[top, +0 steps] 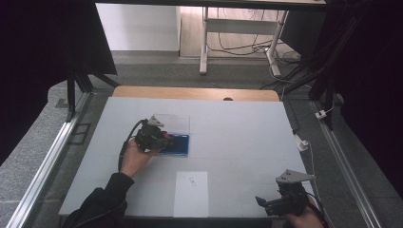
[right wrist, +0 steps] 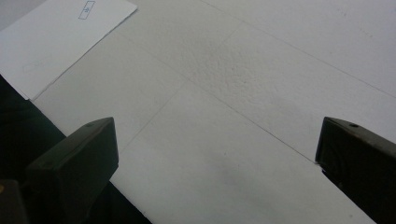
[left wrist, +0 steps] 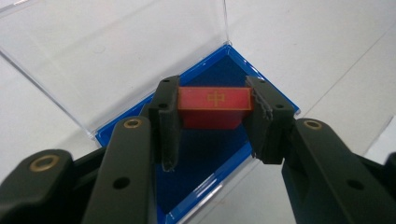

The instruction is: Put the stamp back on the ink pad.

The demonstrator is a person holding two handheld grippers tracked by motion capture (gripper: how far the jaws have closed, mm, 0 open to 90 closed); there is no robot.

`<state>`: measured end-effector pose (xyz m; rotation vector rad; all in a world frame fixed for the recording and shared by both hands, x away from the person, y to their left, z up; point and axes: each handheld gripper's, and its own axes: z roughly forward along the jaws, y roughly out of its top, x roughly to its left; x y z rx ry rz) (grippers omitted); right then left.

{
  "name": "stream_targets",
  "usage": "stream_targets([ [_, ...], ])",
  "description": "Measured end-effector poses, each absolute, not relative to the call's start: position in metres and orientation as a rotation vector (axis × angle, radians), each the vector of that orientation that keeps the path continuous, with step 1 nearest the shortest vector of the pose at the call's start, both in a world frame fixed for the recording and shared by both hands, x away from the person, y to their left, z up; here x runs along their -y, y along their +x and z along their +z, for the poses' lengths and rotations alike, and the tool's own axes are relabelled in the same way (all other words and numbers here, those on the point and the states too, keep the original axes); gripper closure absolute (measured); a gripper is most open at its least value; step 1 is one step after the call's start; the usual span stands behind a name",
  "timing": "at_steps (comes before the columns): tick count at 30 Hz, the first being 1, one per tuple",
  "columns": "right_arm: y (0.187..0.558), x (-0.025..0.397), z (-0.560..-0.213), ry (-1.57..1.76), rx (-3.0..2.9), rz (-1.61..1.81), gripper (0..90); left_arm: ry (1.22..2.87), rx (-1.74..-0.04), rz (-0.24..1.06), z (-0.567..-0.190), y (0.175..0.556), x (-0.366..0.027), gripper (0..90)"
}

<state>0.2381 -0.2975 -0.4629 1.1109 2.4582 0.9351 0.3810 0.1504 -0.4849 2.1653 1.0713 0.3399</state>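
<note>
Two black jaws of the left gripper (left wrist: 212, 109) pinch a small red rectangular block (left wrist: 214, 106) marked with a thin gold cross-like sign, one jaw flat against each short end. That block sits just above the dark blue lining of a shallow blue plastic case (left wrist: 219, 154), whose clear hinged lid (left wrist: 107, 51) stands thrown back on the far side; whether the block touches the lining cannot be told. On the high view the left gripper (top: 164, 140) reaches over the case (top: 177, 145) near the middle of the pale grey table (top: 237, 128), held in the person's left hand (top: 135, 159). Near the front edge lies a white paper sheet (top: 191, 194) with a small blue mark. At the table's near right corner the right gripper (top: 260, 202) rests with its jaws spread wide over bare tabletop, holding nothing.
</note>
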Motion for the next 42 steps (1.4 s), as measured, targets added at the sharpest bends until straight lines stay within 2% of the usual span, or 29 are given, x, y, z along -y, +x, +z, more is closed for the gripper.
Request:
stream_targets([
  [34,0.238,0.298,-0.463,1.109,-2.459,0.936,0.0,2.222,-1.089,0.344,-0.501,0.399,-0.139,57.5],
  [42,0.237,0.298,-0.463,1.107,-2.455,0.940,0.0,2.183,-1.085,0.306,-0.494,0.396,-0.142,43.5],
])
